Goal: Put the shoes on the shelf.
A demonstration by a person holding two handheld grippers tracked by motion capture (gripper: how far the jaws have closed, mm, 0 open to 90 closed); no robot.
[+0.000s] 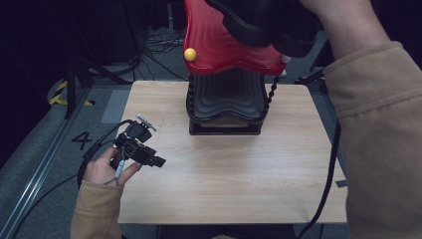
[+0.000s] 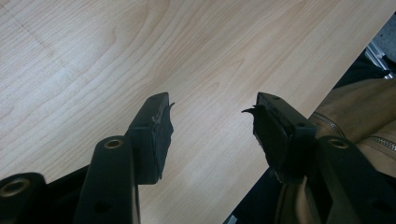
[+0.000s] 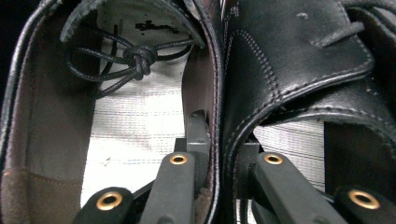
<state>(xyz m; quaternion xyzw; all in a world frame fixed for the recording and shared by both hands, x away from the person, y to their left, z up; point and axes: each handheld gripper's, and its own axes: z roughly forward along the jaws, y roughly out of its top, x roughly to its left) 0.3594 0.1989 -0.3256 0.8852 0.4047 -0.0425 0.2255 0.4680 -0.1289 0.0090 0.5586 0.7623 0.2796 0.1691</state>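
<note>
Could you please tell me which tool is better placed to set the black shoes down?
Right: the right tool is shut on the black shoes' adjoining walls, while the left tool hangs open and empty above the table.

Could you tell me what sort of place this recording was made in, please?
Probably a lab or studio set up for recording, not a home: a bare wooden table stands on grey floor with hazard tape, stands and loose cables against darkness.
</note>
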